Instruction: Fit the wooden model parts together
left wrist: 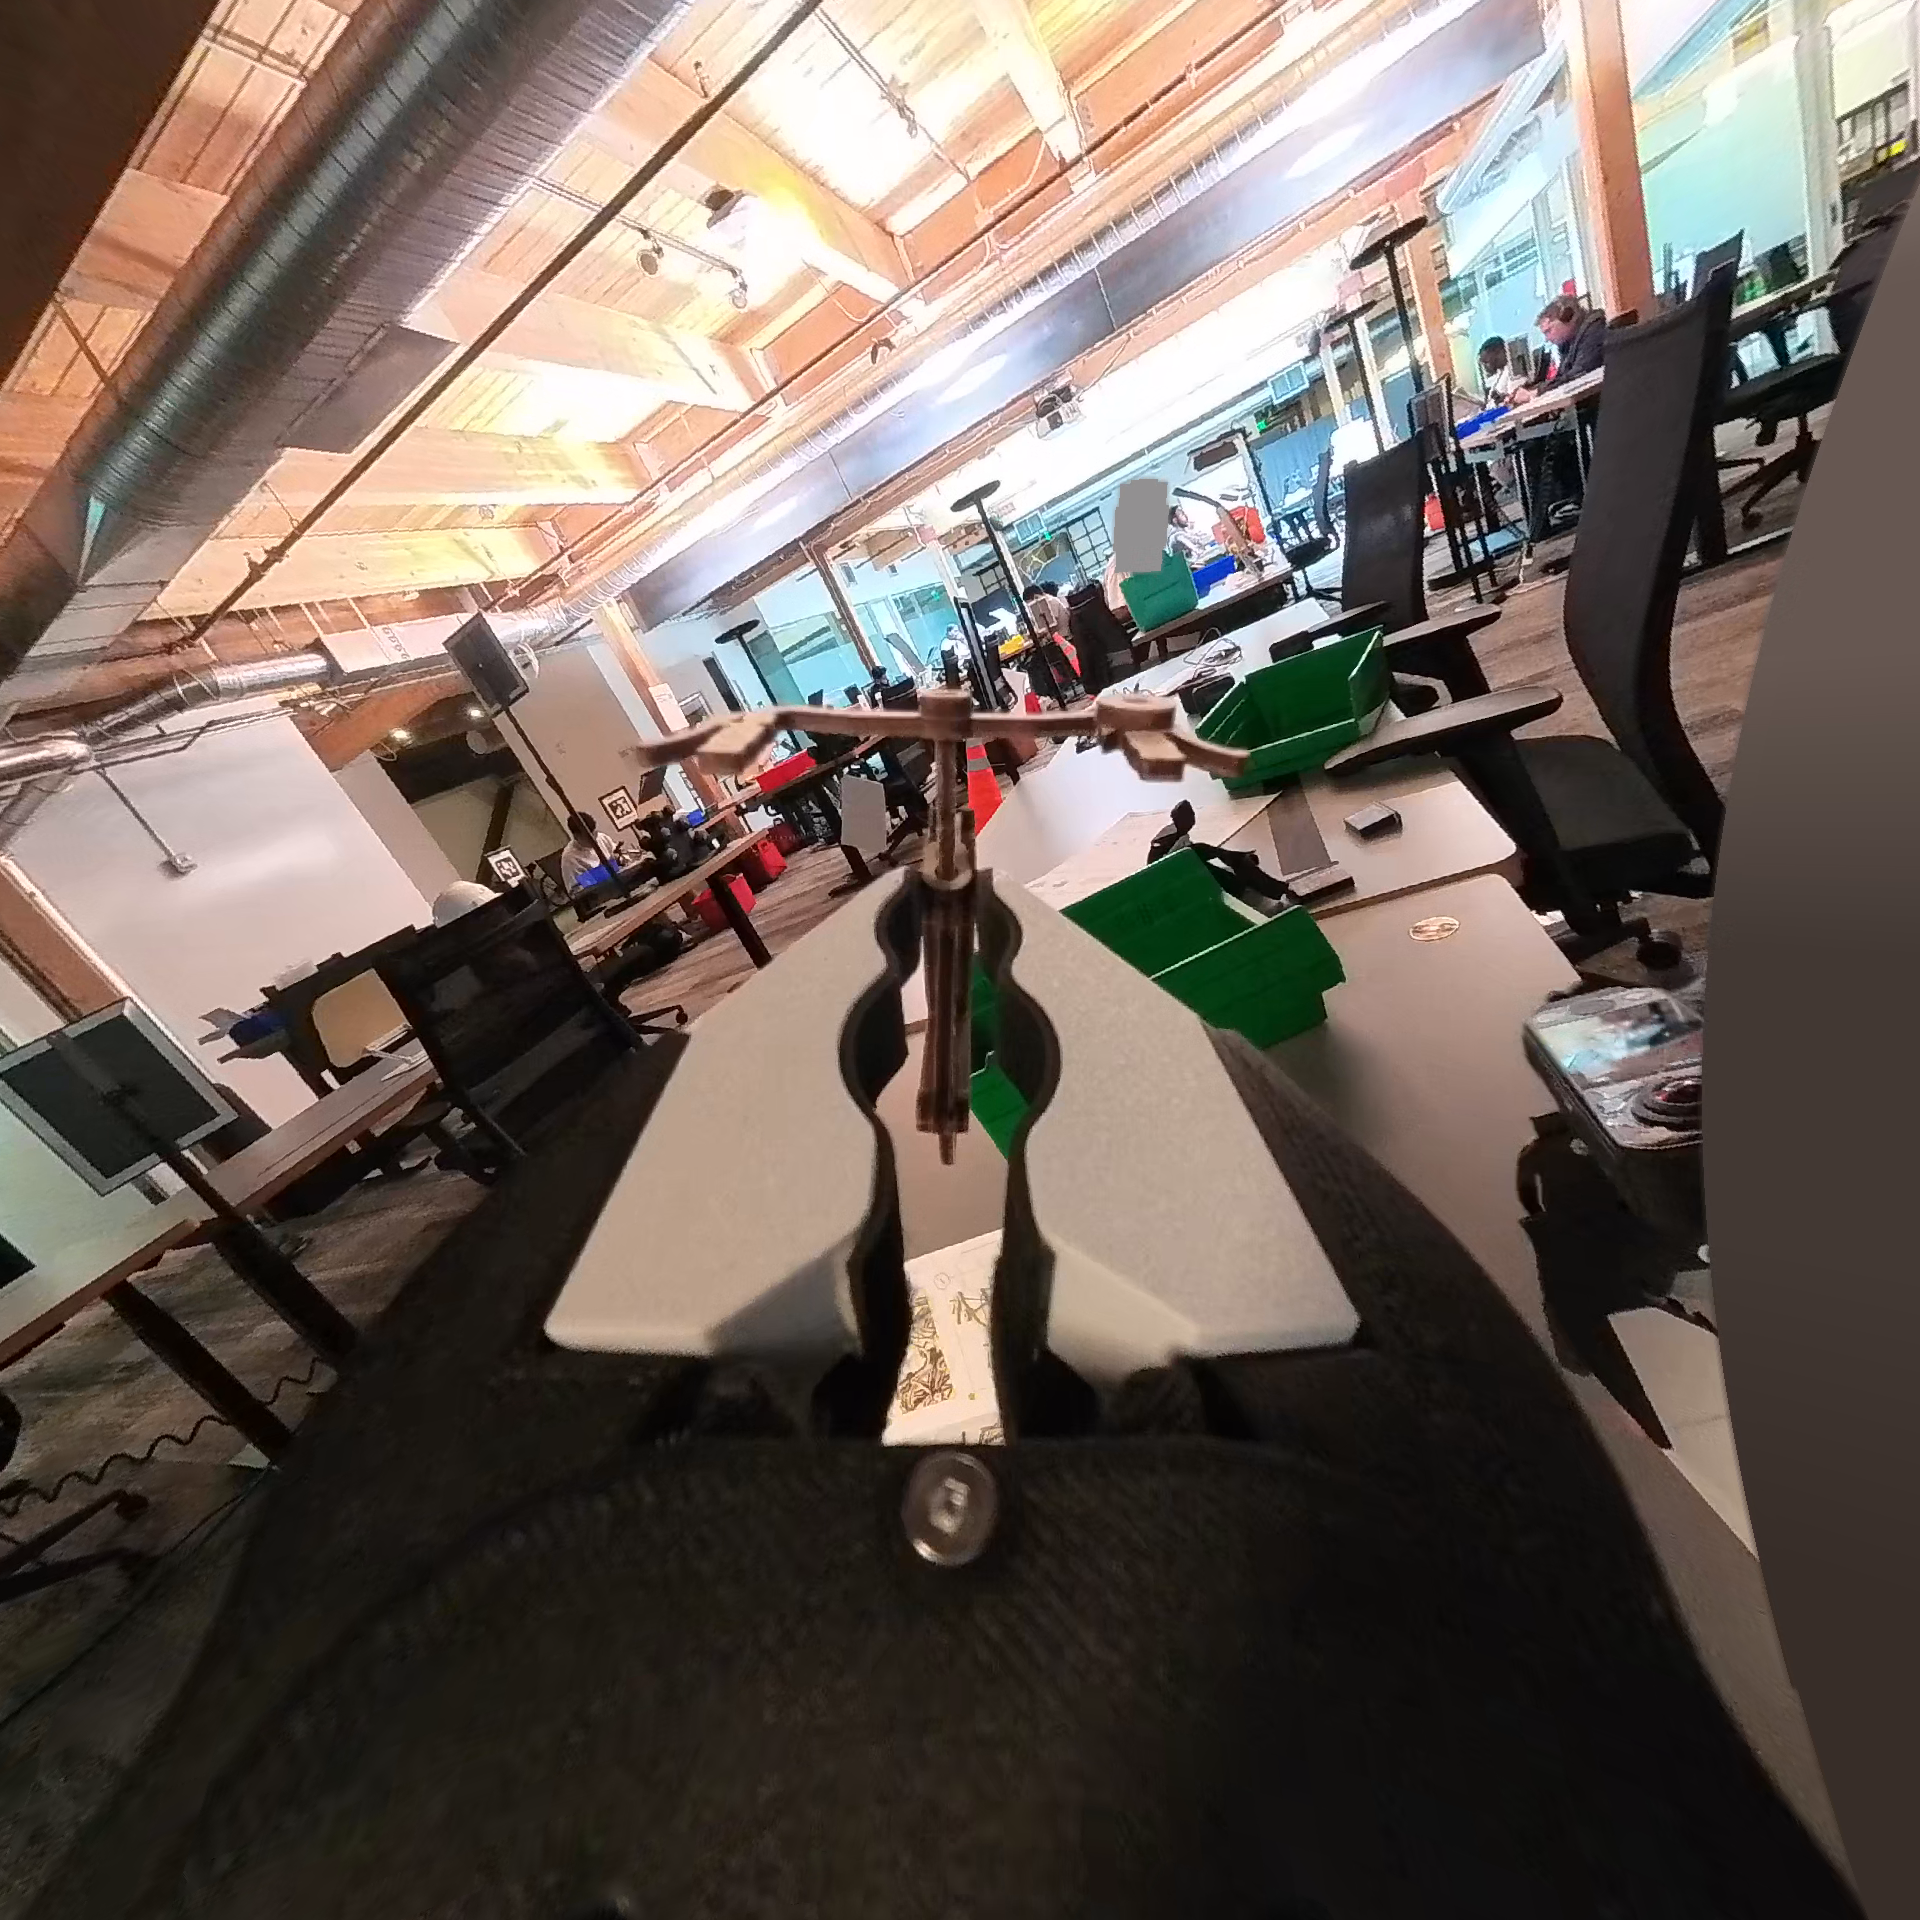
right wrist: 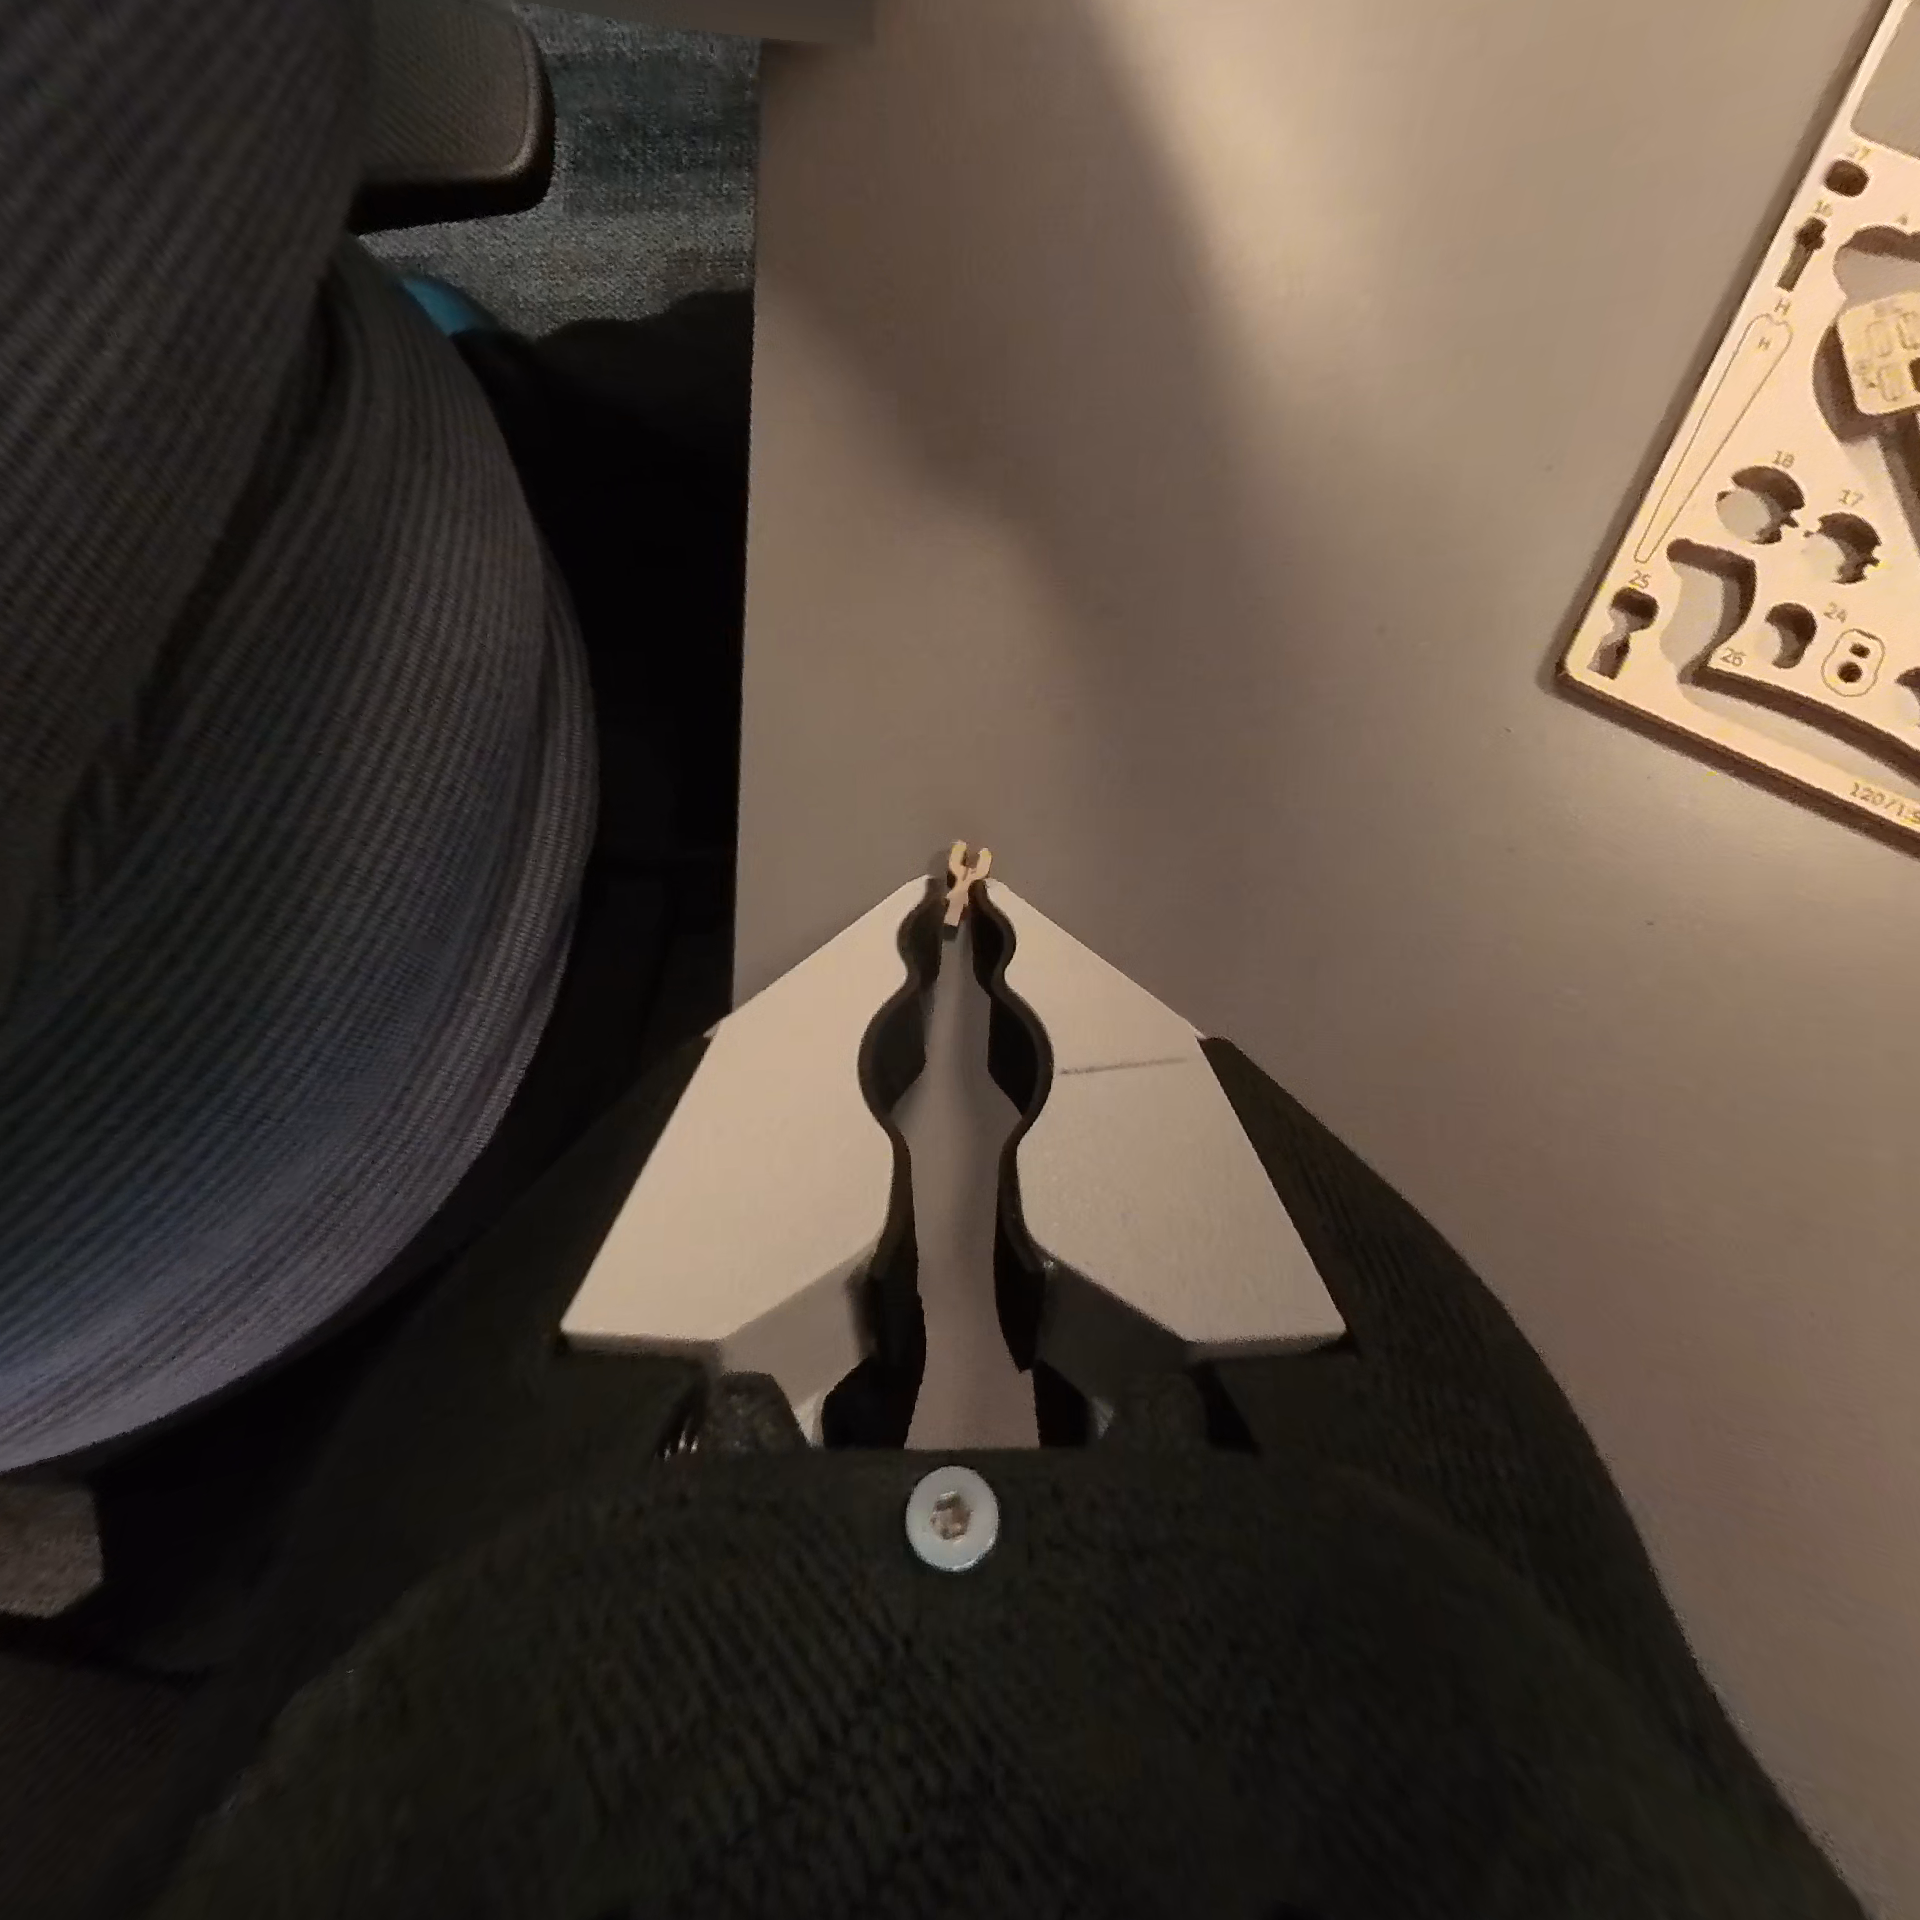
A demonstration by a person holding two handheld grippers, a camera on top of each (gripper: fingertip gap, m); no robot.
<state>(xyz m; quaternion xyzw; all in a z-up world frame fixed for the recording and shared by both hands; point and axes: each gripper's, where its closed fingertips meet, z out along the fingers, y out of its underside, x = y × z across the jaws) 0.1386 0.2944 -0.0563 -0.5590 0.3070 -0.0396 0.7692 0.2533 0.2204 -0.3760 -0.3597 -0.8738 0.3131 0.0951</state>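
Left gripper: your fingers are pinched on the wooden model, held upright above the table, its wings spread past the tips.
Right gripper: your fingers are closed on a small forked wooden piece over the table.
Bins: the green bin beside the model; contents can't be made out.
Table: a punched-out wooden sheet lies to your right.
Room: open office, desks, black chairs.
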